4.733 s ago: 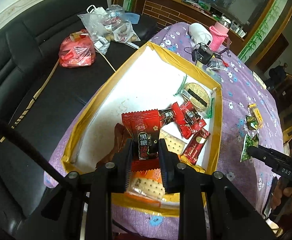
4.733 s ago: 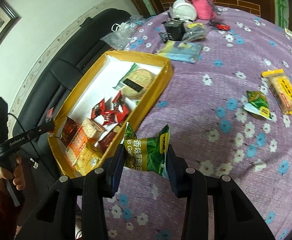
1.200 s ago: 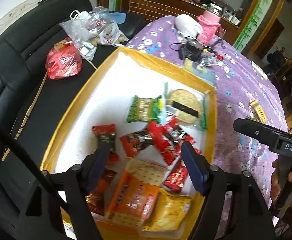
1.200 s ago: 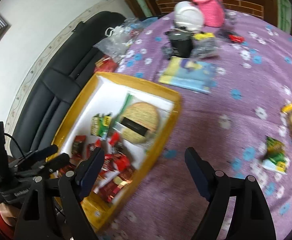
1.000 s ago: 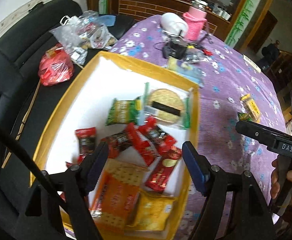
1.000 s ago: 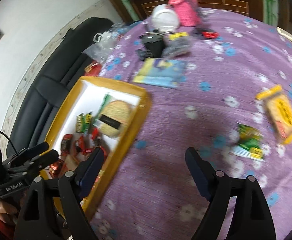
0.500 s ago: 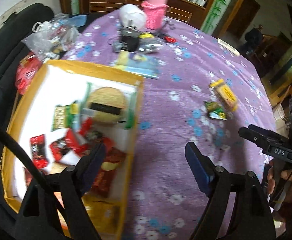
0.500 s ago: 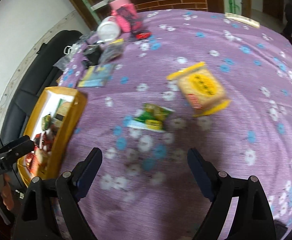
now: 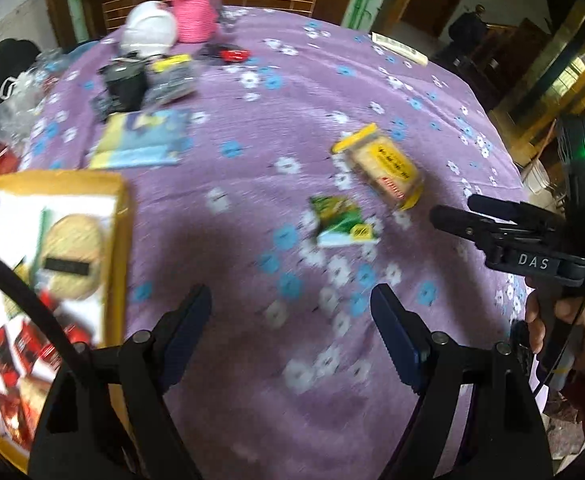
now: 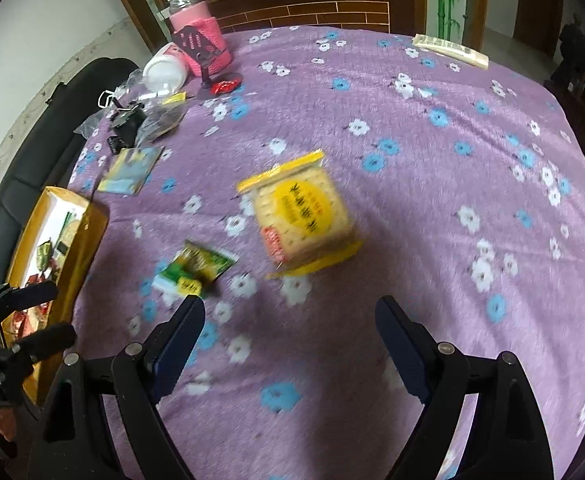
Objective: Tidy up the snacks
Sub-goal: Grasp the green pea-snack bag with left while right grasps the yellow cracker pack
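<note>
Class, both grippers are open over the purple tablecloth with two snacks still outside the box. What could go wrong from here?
1. The green packet lies flat, so the fingers may pinch tablecloth instead.
2. The left gripper and right gripper head for neighbouring snacks and could collide.
3. The yellow cracker pack is wide and may slip.

Fuzzy purple tablecloth (image 10: 432, 208); glossy plastic cracker pack (image 10: 302, 216); matt black plastic claws.

A yellow cracker pack (image 10: 302, 216) and a small green packet (image 10: 194, 266) lie flat, near each other, on the purple cloth; more snacks fill the yellow-rimmed box (image 9: 122, 216).
</note>
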`<state>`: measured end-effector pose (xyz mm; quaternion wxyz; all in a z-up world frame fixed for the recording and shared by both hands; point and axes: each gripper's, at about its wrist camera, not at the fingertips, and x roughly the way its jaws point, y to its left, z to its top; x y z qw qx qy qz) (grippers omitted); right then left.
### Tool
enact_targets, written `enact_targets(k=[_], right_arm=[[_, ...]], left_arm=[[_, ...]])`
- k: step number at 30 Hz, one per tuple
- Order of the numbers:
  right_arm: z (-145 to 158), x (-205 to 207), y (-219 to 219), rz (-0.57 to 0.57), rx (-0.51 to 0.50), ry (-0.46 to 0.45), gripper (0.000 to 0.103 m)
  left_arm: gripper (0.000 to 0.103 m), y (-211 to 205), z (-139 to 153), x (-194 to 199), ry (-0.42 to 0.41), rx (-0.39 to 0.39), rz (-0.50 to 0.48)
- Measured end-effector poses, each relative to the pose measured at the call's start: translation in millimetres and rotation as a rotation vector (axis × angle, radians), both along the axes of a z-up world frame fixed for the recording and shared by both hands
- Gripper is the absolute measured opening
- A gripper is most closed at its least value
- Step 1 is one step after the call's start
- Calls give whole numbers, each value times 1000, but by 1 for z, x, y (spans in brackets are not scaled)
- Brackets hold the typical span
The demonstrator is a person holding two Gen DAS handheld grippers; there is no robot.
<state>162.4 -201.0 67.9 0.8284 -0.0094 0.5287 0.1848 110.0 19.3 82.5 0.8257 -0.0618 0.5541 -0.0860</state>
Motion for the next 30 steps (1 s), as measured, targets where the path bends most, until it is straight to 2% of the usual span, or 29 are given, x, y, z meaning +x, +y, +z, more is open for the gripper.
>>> enact_targets(k=[10, 14, 18, 24, 30], right_arm=[[-6, 24, -2, 14, 19, 12, 87], [-13, 32, 4, 34, 7, 26, 87], [-22, 40, 13, 48, 1, 39, 87], [-34, 52, 30, 93, -61, 21, 87], [-49, 59, 39, 143, -129, 19, 87]], left_arm=[[80, -40, -26, 46, 8, 22, -51], [71, -48, -38, 63, 26, 23, -58], [47, -49, -55, 69, 75, 28, -65], [42, -43, -52, 60, 63, 15, -87], [41, -40, -53, 54, 68, 16, -106]])
